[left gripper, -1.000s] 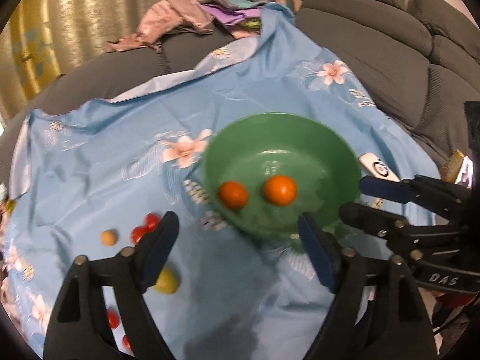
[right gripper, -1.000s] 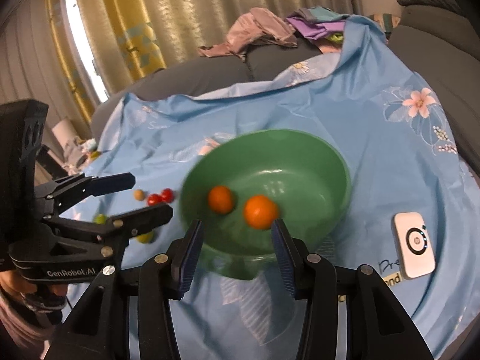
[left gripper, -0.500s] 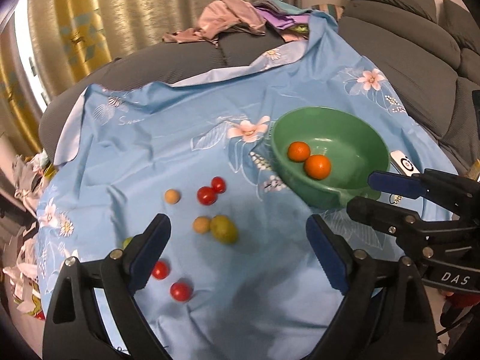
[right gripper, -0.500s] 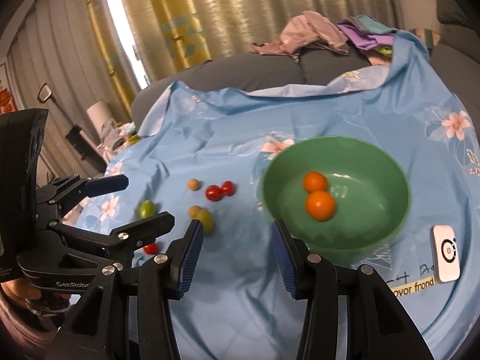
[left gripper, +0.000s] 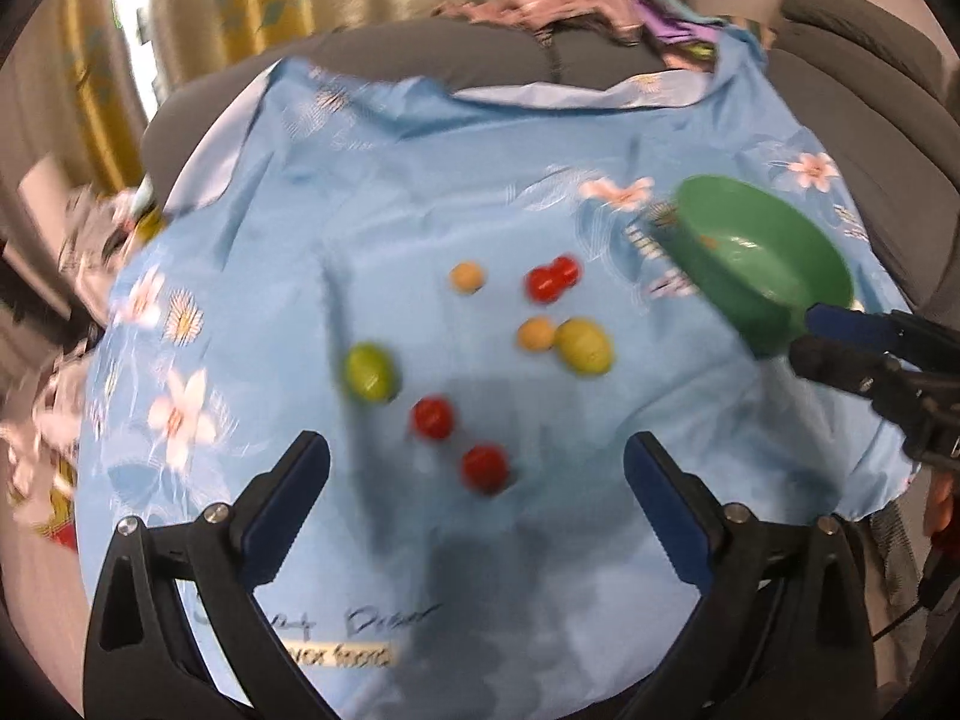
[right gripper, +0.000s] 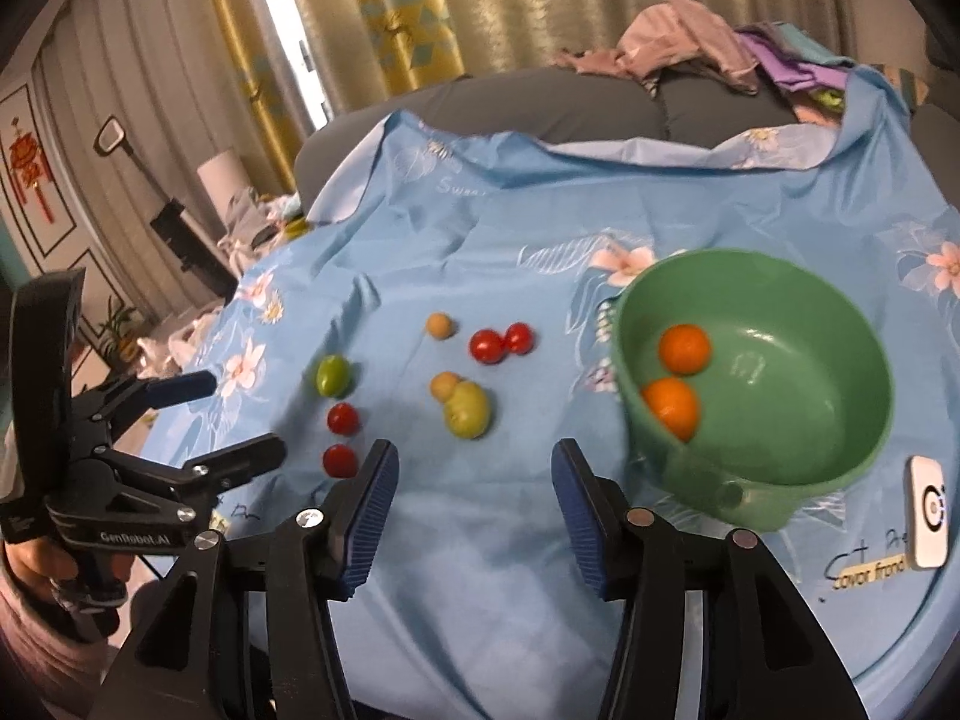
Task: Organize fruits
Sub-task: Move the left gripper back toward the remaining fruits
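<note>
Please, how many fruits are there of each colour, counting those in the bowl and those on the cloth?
Orange, in the green bowl: 2
Red, on the blue cloth: 4
Yellow-green: 2
Small tan: 2
Total: 10

Left wrist view smeared by motion blur; small fruits on blue cloth (left gripper: 420, 192) lost their edges. Green bowl (left gripper: 774, 264) seen edge-on there, contents mostly hidden behind near wall, right side covered by right gripper (left gripper: 840, 339). White device (right gripper: 929, 510) cut by right edge of right wrist view. Handwriting on cloth too blurred to read. Clothes pile (right gripper: 708, 48) indistinct.
</note>
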`<state>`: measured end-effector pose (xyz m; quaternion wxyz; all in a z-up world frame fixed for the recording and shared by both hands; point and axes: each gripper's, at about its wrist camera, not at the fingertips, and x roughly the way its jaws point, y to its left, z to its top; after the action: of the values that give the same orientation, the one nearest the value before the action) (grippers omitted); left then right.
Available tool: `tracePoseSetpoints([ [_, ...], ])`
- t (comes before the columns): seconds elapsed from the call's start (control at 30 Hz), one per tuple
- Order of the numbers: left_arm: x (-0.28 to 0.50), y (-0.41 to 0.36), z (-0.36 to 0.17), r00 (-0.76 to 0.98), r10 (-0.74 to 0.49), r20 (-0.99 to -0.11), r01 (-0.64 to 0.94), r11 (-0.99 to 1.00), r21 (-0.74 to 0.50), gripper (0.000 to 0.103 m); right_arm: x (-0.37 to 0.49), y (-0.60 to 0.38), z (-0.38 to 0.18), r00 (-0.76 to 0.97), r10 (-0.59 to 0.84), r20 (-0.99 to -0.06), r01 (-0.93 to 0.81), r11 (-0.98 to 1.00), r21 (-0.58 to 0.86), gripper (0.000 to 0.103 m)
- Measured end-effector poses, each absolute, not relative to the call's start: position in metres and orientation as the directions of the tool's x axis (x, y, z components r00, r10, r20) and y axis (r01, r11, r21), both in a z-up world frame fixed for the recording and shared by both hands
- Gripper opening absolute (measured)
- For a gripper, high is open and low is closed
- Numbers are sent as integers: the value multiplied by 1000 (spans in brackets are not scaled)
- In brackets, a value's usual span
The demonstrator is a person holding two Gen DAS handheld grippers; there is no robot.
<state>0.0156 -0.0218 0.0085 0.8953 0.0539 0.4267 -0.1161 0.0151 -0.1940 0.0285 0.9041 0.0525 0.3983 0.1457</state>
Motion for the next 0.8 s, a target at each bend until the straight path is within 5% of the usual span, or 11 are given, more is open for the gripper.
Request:
tracePoseSetpoints([
  [0.8,15,38,-17,595,-344,-727,222,939,-263,97,46,-163,-21,520,328,-789,-252,941,226,54],
])
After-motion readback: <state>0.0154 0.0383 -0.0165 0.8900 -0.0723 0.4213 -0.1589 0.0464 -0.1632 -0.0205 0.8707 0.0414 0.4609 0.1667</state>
